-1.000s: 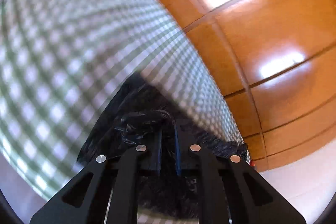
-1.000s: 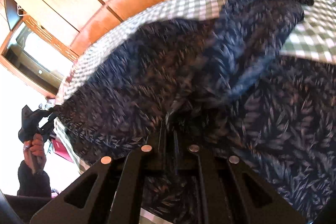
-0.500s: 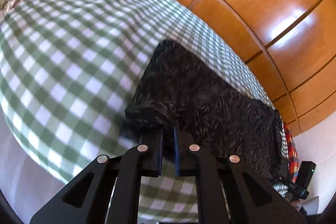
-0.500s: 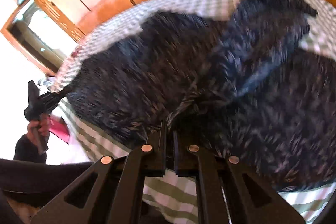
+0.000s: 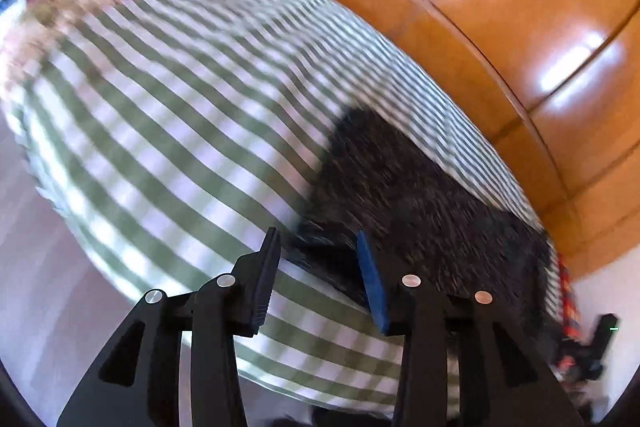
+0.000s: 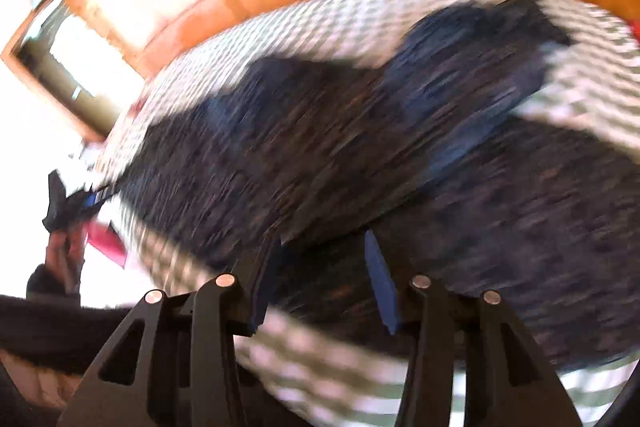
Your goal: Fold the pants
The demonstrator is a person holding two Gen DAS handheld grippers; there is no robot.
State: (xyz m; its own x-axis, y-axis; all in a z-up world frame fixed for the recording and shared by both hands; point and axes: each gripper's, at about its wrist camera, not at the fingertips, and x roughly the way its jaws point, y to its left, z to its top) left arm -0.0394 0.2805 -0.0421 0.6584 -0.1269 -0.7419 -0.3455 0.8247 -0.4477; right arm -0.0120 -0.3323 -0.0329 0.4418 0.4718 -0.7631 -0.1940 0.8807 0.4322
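The dark patterned pants (image 6: 400,155) lie spread on the green-checked bed (image 5: 160,131) (both views blurred) as the left gripper (image 5: 318,247) and right gripper (image 6: 320,247) part their fingers, opening just above the fabric, gripping nothing.

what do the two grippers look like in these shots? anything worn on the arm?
Both match: the left gripper and right gripper have matte black angular linkage arms with triangular cut-outs and round silver pins. Each has two flat fingers faced with blue pads. No cables visible. The person's left hand shows a dark sleeve.
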